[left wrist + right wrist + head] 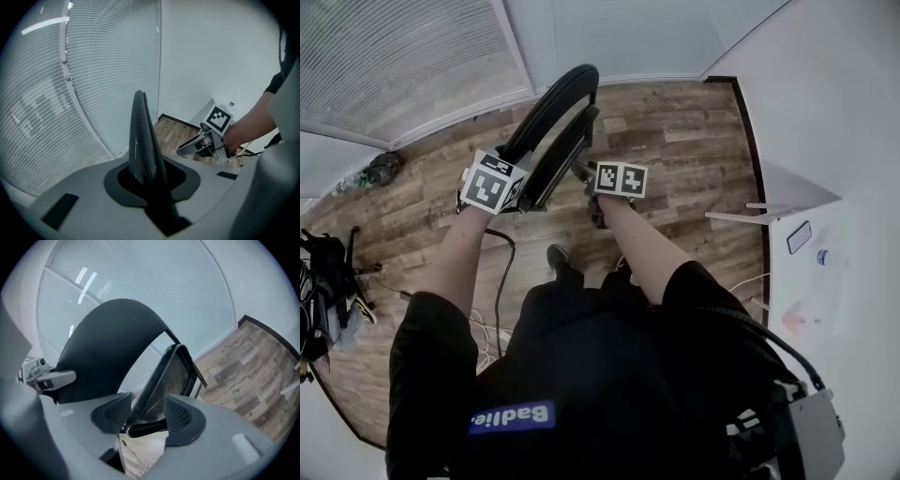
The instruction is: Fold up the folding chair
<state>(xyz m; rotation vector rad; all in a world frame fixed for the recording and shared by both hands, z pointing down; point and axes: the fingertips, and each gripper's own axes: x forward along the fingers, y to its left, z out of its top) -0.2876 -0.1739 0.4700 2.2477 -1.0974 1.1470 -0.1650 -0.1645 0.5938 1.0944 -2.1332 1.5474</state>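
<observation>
Centrally, the folding chair [551, 141] stood on the wood floor [675, 159] just beyond the person's feet, on the far side of the scene near the wall of blinds [394, 56]. Its curved black backrest [561, 92] was uppermost. Its seat [164, 376] was tipped steeply up, close to the backrest, though the right gripper view showed a gap between the two. We saw the left gripper [147, 180] pinching the thin top edge of the backrest, its jaws nearly together on it. The right gripper [143, 414] had an edge of the seat between its pads, and both pads appeared to press on the frame. We judged the fold to be well under way, since the seat was raised off the level. What was left, as far as we could tell, was to bring seat and backrest flat together and let the legs close; the legs were mostly hidden. To the right, well apart from the chair, a white table [844, 309] carried a phone [799, 236]. A cable [501, 272] ran over the floor at near left.
</observation>
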